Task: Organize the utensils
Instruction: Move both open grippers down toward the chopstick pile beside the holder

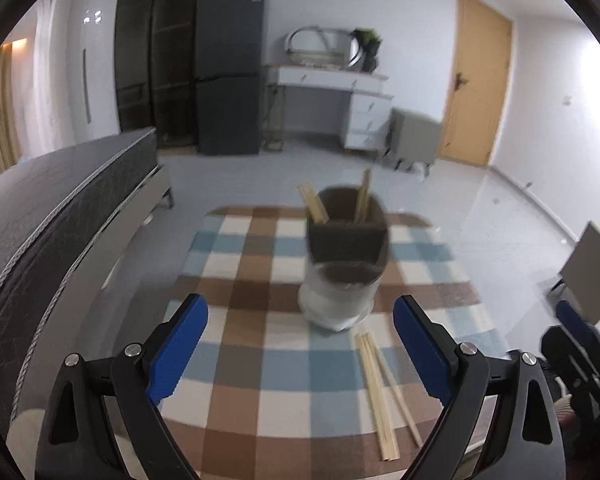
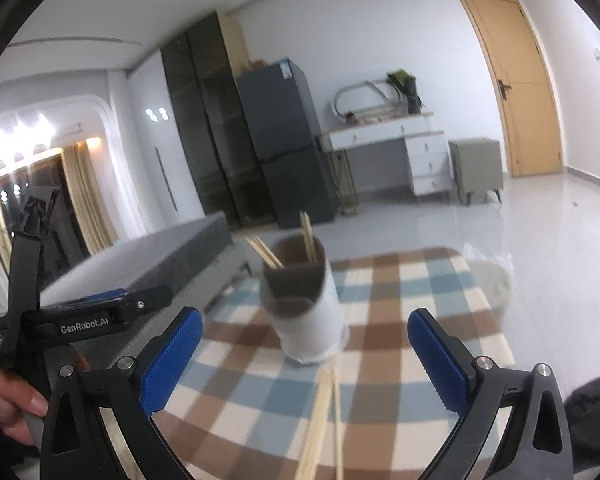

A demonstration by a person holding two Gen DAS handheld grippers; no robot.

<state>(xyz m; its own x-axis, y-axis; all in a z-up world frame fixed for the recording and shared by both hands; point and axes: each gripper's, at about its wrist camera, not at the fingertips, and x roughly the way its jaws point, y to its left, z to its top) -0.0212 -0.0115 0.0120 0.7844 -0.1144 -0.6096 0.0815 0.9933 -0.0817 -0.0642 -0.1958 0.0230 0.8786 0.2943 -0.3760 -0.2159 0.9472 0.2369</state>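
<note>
A white utensil holder (image 1: 340, 276) with dark divided compartments stands on the checked cloth (image 1: 260, 380). Wooden chopsticks (image 1: 314, 208) stick out of its far compartments. Several more chopsticks (image 1: 380, 384) lie on the cloth in front of it, to the right. My left gripper (image 1: 300, 344) is open and empty, just short of the holder. In the right wrist view the holder (image 2: 312, 320) stands ahead and loose chopsticks (image 2: 324, 420) lie between my fingers. My right gripper (image 2: 304, 356) is open and empty above them.
The left gripper's body (image 2: 80, 320) and the hand holding it show at the left of the right wrist view. A dark bed (image 1: 60, 220) runs along the left. A fridge (image 1: 228, 68), a white desk (image 1: 332, 92) and a door (image 1: 480, 80) stand at the back.
</note>
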